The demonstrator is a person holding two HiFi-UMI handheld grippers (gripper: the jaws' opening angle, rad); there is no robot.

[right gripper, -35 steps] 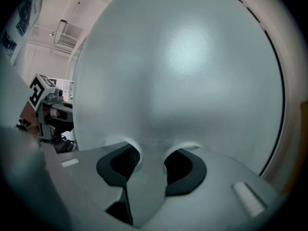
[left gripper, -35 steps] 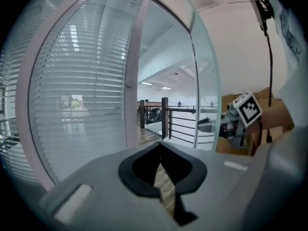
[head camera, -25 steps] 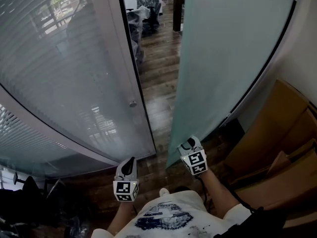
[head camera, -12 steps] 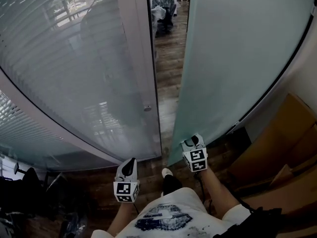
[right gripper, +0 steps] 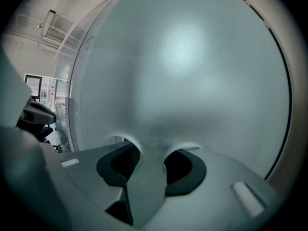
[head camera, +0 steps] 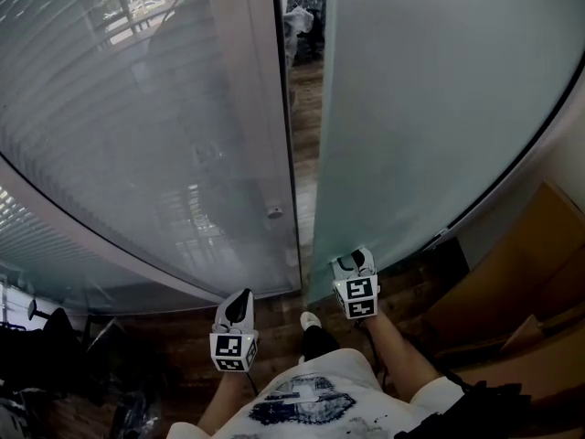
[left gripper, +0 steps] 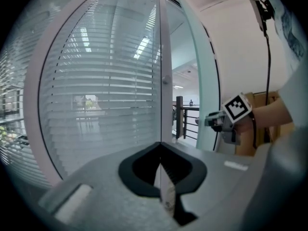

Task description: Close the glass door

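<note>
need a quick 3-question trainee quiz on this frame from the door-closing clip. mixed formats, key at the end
1. True or false: the left gripper has its jaws apart.
2. Which gripper is up against the frosted glass door? A) the left one B) the right gripper C) both
3. Fill in: between the door's edge and the white frame a ____ is left, so the door is not yet closed.

Key
1. False: its jaws are together, with nothing between them.
2. B: its jaws stand apart, with the tips at the face of the glass.
3. gap
</note>
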